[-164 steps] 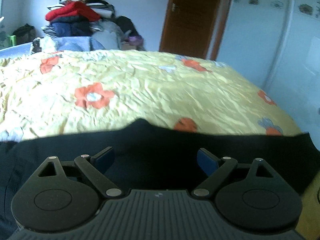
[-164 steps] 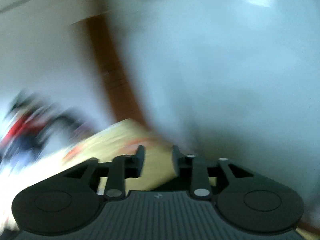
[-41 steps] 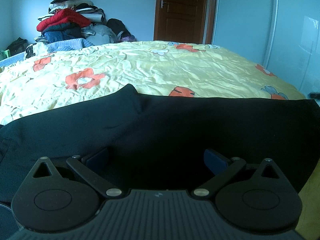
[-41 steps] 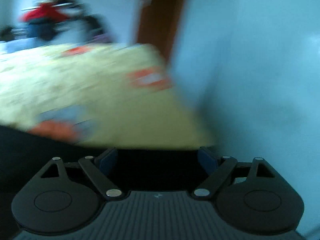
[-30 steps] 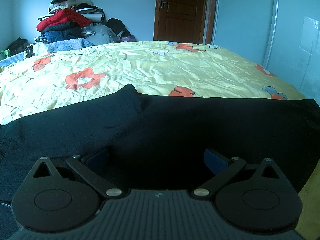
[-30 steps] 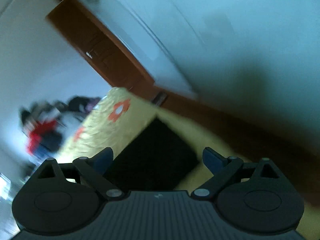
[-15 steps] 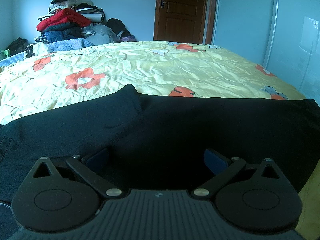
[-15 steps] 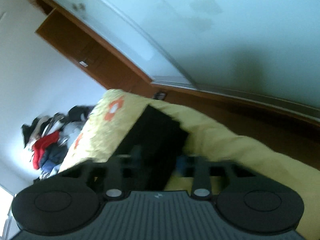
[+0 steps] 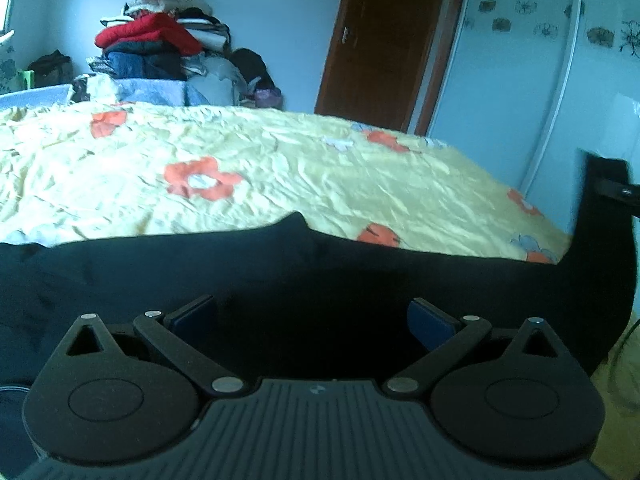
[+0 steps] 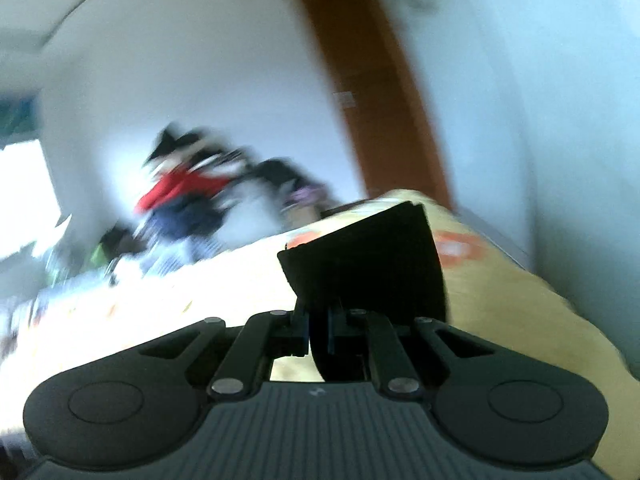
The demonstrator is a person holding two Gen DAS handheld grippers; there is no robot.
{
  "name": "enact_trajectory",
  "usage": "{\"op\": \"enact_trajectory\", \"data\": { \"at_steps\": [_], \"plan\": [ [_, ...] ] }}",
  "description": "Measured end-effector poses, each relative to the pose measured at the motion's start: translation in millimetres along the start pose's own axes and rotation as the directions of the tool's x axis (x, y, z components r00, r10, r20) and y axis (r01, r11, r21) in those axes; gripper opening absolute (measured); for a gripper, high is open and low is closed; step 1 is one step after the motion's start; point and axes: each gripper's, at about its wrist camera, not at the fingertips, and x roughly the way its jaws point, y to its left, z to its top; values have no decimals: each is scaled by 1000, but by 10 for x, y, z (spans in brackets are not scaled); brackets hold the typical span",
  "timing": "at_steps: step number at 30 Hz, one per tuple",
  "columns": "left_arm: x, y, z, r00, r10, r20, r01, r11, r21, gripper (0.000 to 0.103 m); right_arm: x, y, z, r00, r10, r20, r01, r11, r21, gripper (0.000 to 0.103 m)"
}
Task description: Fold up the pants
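Black pants on a yellow bed, one end lifted.

The soft, dark pants (image 9: 320, 280) lie flat across the near edge of the crinkly flowered bed (image 9: 280, 168). The left hand-held gripper (image 9: 312, 320) hangs over them with its blue pads wide apart. The right hand-held gripper (image 10: 318, 330) is pinched tight on a pants end, which stands up. A pile of clothes (image 9: 160, 52) sits behind the bed.

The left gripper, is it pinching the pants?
No, the left gripper is wide open above the black pants, its fingers apart.
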Motion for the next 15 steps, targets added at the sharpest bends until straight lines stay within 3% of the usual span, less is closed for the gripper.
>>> {"op": "enact_trajectory", "data": {
  "at_steps": [3, 6, 8, 12, 15],
  "plan": [
    [-87, 94, -24, 999, 50, 18, -49, 999, -12, 103, 306, 629, -216, 986, 134, -101, -145, 982, -120, 8],
    [-112, 220, -52, 996, 89, -2, -89, 996, -27, 103, 590, 1163, -619, 929, 235, -285, -296, 935, -194, 8],
    [-155, 304, -78, 994, 113, -6, -113, 993, -34, 103, 650, 1391, -845, 905, 228, -358, -333, 905, -265, 8],
    [-212, 439, -93, 989, 145, 5, -144, 988, -58, 103, 651, 1582, -1076, 879, 200, -433, -363, 869, -335, 9],
    [-202, 527, -83, 988, 153, -13, -154, 984, -95, 103, 651, 1639, -1118, 883, 189, -429, -364, 852, -375, 13]
  ]
}}
